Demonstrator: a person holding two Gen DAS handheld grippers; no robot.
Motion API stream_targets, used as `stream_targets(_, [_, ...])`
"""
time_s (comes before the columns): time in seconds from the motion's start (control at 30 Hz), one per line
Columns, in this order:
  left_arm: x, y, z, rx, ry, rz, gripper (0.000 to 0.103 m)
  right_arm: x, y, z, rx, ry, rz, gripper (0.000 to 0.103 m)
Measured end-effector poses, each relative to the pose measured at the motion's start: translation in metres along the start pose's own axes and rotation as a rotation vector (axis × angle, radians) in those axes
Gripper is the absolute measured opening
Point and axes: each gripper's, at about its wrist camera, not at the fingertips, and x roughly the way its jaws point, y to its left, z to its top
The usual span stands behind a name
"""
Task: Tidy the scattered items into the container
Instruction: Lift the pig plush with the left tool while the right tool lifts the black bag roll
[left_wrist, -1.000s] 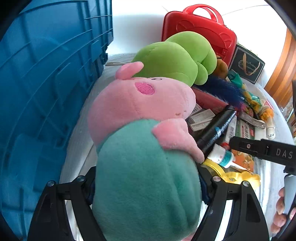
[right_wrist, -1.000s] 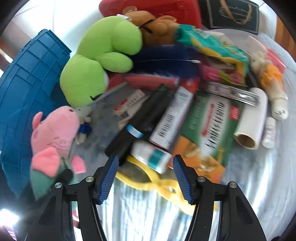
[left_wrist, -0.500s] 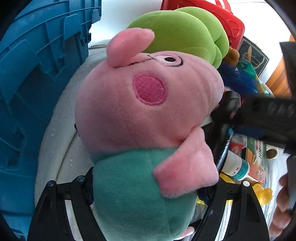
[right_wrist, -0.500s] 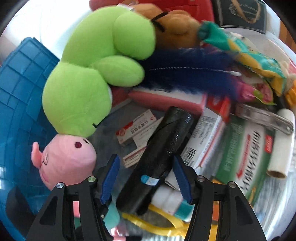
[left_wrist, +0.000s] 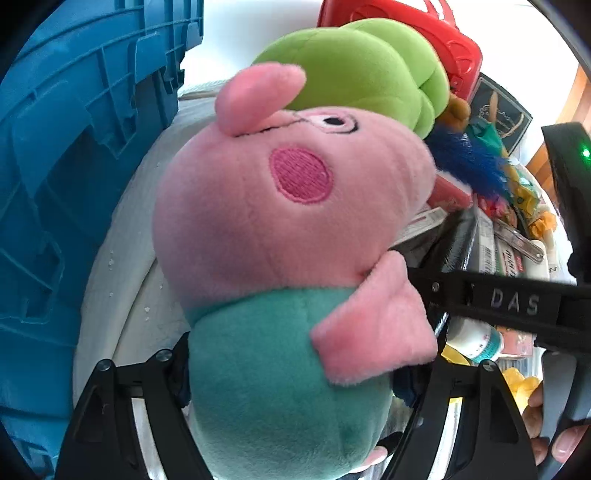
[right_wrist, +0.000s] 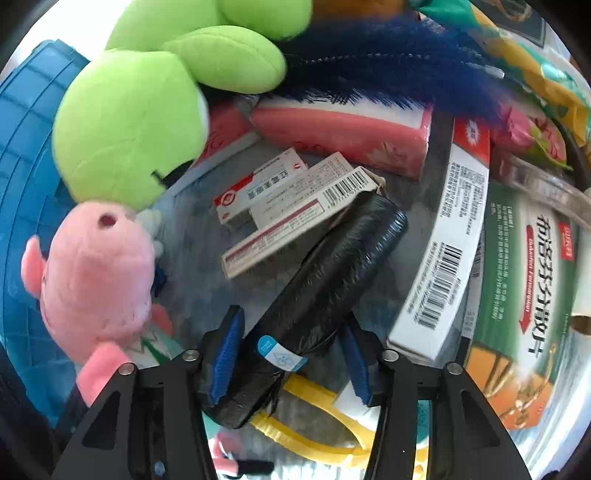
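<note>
Holding a pink pig plush (left_wrist: 280, 236) in the left hand-held gripper (left_wrist: 291, 398), lower centre of frame, beside the blue container (left_wrist: 74, 166) at left. Closing the right hand-held gripper (right_wrist: 291, 358) around a black bag roll (right_wrist: 325, 291), lower centre. Leaving most clutter unsorted: green plush (right_wrist: 125, 125), medicine boxes (right_wrist: 295, 206), blue feather (right_wrist: 388, 70).

We see a table (right_wrist: 192, 254) covered in pale grey cloth. Directly on it lie small medicine boxes (right_wrist: 291, 206), a black roll of bags (right_wrist: 317, 299), a yellow plastic piece (right_wrist: 314, 428) and a blue crate (left_wrist: 74, 184) at its left.
</note>
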Motion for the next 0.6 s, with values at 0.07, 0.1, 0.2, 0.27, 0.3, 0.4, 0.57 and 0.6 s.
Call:
stream_targets(0.07, [-0.01, -0.003, -0.002, 0.004, -0.015, 0.001, 0.076, -0.014, 0.002, -0.009, -0.034, -0.029, 0.002, 0.038])
stream_targets(0.1, [-0.017, -0.005, -0.004, 0.006, -0.027, 0.002, 0.076, -0.023, 0.003, -0.013, -0.048, -0.044, 0.008, 0.034])
stream_targets(0.2, [-0.041, -0.013, -0.006, 0.02, -0.075, 0.0, 0.076, -0.055, 0.005, -0.027, -0.098, -0.107, 0.001, 0.031])
stream_targets(0.27, [-0.06, -0.013, -0.009, 0.035, -0.116, 0.001, 0.076, -0.074, 0.005, -0.037, -0.122, -0.142, -0.002, 0.03])
stream_targets(0.3, [-0.071, -0.014, -0.012, 0.04, -0.137, 0.004, 0.076, -0.085, 0.003, -0.043, -0.127, -0.159, 0.002, 0.03])
stream_targets(0.4, [-0.098, -0.014, -0.013, 0.044, -0.189, 0.004, 0.076, -0.109, 0.015, -0.054, -0.162, -0.216, -0.005, 0.03])
stream_targets(0.57, [-0.142, -0.026, -0.013, 0.052, -0.281, 0.015, 0.076, -0.135, 0.053, -0.04, -0.236, -0.327, -0.04, 0.03])
stream_targets(0.6, [-0.151, -0.029, -0.014, 0.054, -0.295, 0.018, 0.076, -0.147, 0.053, -0.036, -0.249, -0.348, -0.042, 0.03])
